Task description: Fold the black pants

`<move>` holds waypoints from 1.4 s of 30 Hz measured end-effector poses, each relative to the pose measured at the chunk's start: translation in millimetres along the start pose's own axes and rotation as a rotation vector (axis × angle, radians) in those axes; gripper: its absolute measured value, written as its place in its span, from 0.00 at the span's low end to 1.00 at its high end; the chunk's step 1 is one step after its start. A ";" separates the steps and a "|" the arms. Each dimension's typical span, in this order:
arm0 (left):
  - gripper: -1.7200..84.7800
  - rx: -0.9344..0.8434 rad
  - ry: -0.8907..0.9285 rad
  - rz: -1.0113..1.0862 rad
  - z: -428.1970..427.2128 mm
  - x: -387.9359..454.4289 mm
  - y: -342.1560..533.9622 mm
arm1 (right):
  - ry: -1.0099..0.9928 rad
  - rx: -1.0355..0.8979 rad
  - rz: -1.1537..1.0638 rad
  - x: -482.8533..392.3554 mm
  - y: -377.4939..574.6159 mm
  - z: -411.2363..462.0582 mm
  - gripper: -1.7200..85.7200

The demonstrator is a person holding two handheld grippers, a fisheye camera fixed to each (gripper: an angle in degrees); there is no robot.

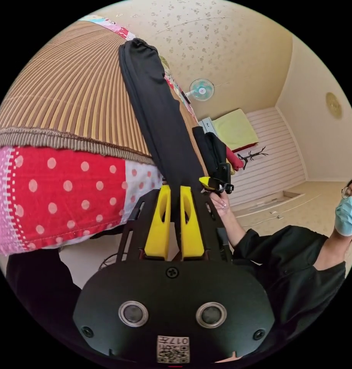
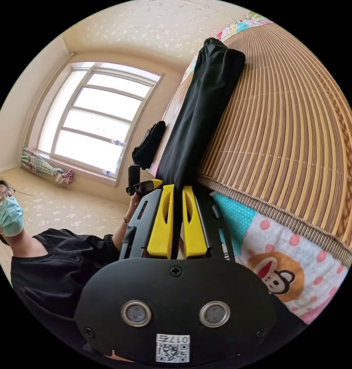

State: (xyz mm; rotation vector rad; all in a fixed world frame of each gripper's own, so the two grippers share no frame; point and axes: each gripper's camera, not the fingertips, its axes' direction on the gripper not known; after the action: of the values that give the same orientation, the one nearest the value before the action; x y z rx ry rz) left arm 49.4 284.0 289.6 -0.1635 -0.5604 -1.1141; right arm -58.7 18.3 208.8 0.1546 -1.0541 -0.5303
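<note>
Gripping black pants (image 1: 160, 115): both grippers, no legible writing.

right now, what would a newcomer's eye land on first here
The black pants stand out, stretched in a long strip across the striped bamboo mat, with the left gripper and the right gripper each clamped on one end. Next, the red polka-dot quilt hanging below the mat's edge.
</note>
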 end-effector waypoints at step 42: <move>0.06 -0.024 -0.312 0.362 60.9 252.0 -254.1 | 0.618 0.192 -0.416 -270.9 -286.8 -92.0 0.04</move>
State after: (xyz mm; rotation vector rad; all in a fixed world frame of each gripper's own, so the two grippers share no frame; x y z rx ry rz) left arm -115.3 -7.2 430.4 -0.4466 -0.7609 -0.7455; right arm -181.1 -109.7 -155.5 0.6736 -0.4603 -0.6949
